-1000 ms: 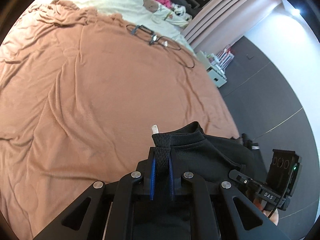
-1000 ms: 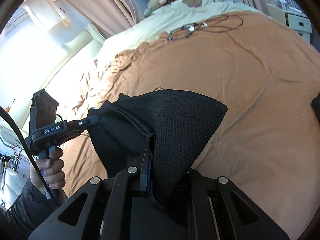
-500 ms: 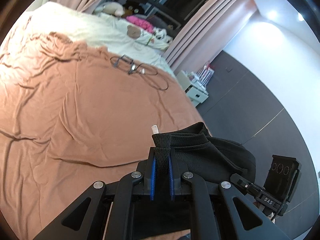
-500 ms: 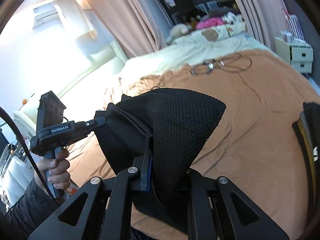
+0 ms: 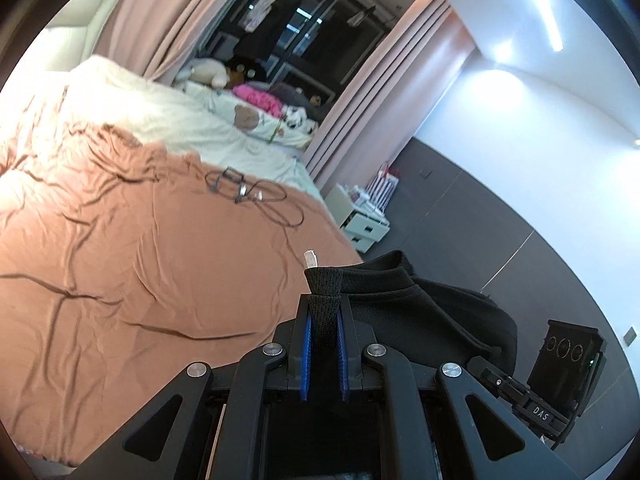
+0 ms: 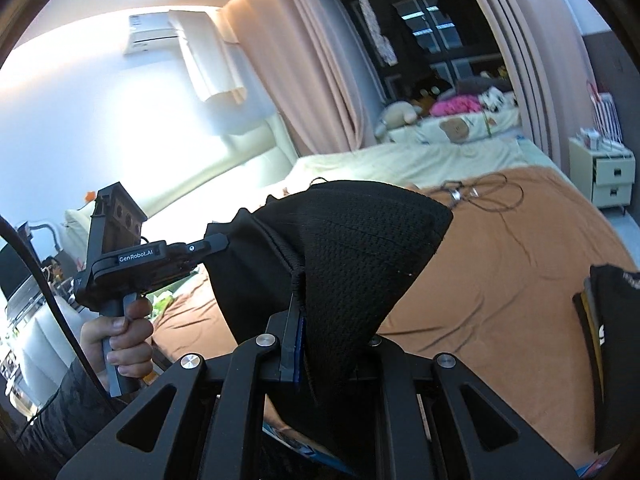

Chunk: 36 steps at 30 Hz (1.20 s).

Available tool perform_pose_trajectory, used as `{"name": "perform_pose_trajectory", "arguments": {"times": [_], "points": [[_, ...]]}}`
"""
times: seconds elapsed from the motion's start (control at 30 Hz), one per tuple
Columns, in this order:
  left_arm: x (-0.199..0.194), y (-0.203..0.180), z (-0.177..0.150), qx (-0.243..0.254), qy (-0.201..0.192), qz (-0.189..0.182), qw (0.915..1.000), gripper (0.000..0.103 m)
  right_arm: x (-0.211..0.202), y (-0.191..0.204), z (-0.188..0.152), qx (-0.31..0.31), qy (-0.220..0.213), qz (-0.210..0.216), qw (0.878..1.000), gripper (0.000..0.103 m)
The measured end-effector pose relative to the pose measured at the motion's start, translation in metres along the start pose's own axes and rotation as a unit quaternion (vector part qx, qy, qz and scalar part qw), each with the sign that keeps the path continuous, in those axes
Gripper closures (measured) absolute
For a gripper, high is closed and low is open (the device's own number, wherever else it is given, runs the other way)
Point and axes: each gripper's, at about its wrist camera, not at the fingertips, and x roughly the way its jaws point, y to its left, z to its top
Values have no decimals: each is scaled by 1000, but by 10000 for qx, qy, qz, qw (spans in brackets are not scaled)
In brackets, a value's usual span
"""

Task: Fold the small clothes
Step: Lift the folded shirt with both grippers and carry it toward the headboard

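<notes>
Two claws, one black garment (image 6: 360,264), lifted clear of the brown bedspread (image 5: 120,264).

Your left gripper (image 5: 323,344) is pinched tight on a narrow mesh edge; your right gripper (image 6: 298,344) is clamped on a bunched corner. You hold the cloth stretched between them, cables (image 5: 256,196) lying well ahead, a dark folded pile (image 6: 612,344) to your right claw's right.

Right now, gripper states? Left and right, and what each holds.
Left gripper: closed on a fold of the black garment.
Right gripper: closed on the same black garment's mesh edge; one finger is hidden by the cloth.
</notes>
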Motion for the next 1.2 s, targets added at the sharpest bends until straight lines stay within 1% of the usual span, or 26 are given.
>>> {"name": "perform_pose_trajectory", "arguments": {"times": [0.17, 0.3, 0.37, 0.43, 0.47, 0.7, 0.93, 1.03, 1.2], "points": [[-36, -6, 9, 55, -189, -22, 9998, 92, 0, 9, -5, -135, -19, 63, 9999, 95], [-58, 3, 13, 67, -334, -26, 9994, 92, 21, 14, -1, -301, 10, 220, 9993, 95], [-66, 11, 17, 51, -379, 64, 9992, 92, 37, 16, 2, -347, 64, 292, 9990, 95], [-76, 25, 22, -87, -437, 70, 9990, 92, 63, 12, 12, -372, 134, 275, 9988, 95], [-83, 32, 23, -150, -495, 44, 9986, 92, 66, 16, 13, -409, 141, 287, 9987, 95], [-127, 73, 35, -117, -710, 270, 9970, 92, 106, 26, 24, -463, 243, 480, 9975, 95], [-163, 117, 45, -156, -903, 465, 9947, 92, 153, 39, 30, -583, 450, 788, 9942, 95], [-176, 142, 49, -223, -1024, 561, 9929, 92, 175, 46, 35, -676, 530, 900, 9922, 95], [-203, 191, 55, -479, -1250, 691, 9886, 92, 213, 57, 38, -799, 655, 1132, 9882, 95]]}}
